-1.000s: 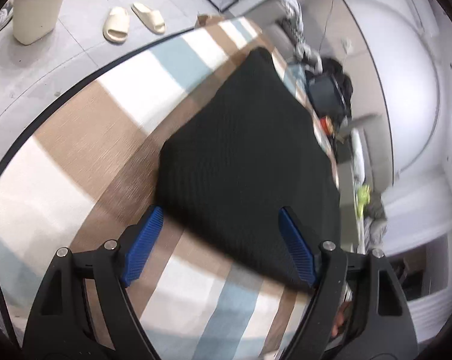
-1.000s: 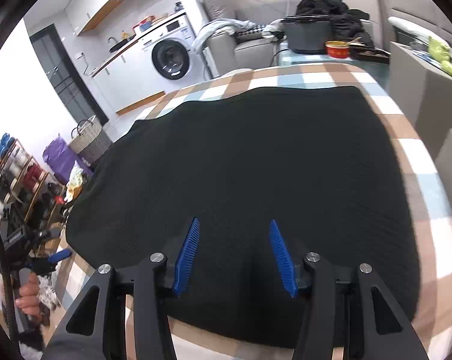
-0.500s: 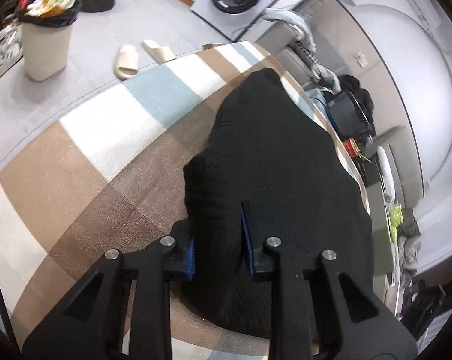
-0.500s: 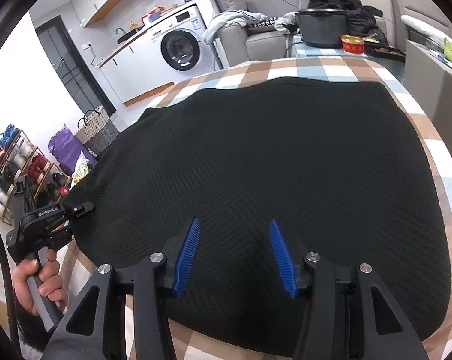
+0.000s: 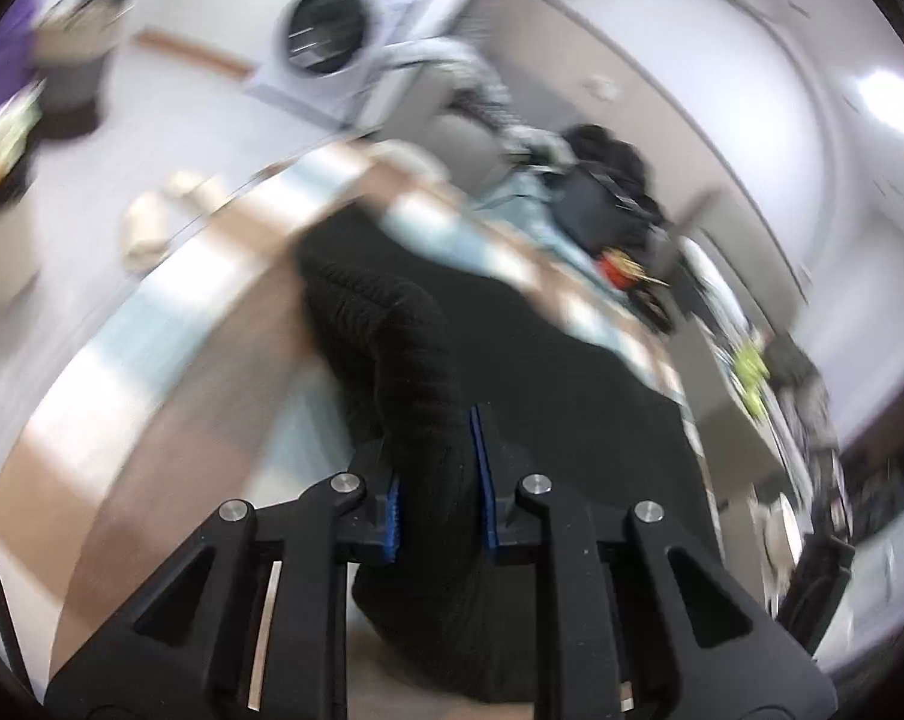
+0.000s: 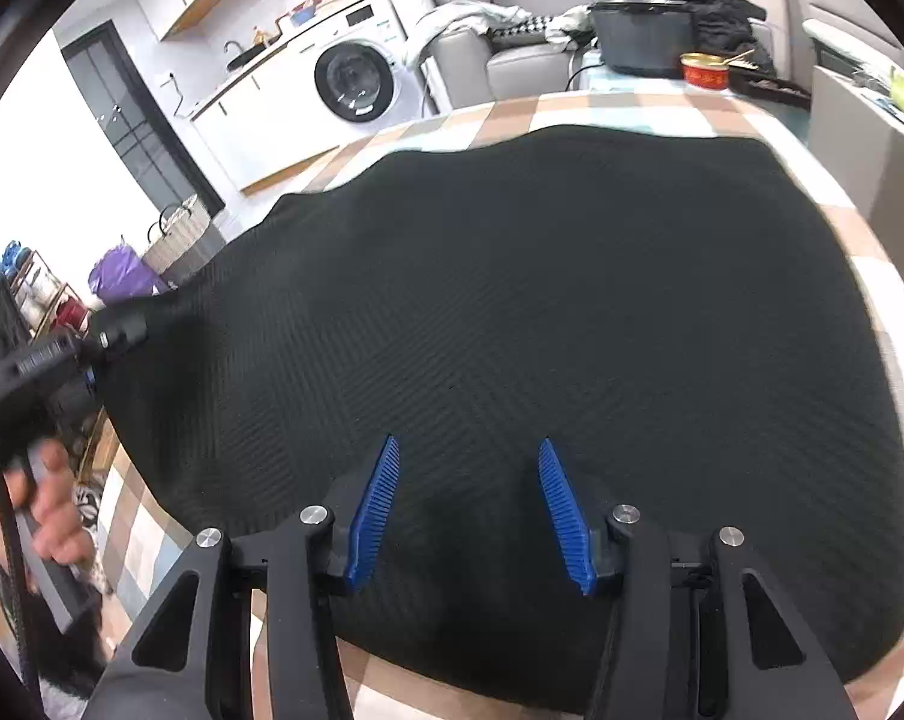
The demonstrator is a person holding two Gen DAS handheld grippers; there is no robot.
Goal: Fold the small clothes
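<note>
A black knit garment (image 6: 541, 312) lies spread on a checked tablecloth (image 6: 601, 111). My left gripper (image 5: 437, 480) is shut on the garment's left edge (image 5: 410, 360) and holds it lifted off the table; this view is blurred by motion. The left gripper also shows in the right wrist view (image 6: 92, 348), at the garment's left edge, held by a hand. My right gripper (image 6: 466, 510) is open and empty, hovering over the near edge of the garment.
A washing machine (image 6: 350, 84) stands at the back. A sofa with clothes (image 6: 511, 42), a dark pot (image 6: 640, 36) and a red tin (image 6: 703, 69) lie beyond the table's far edge. A shelf rack (image 6: 26, 294) stands at the left.
My left gripper closed on the garment's left edge and has lifted it upward, swinging the view. My right gripper has stayed open over the near edge.
</note>
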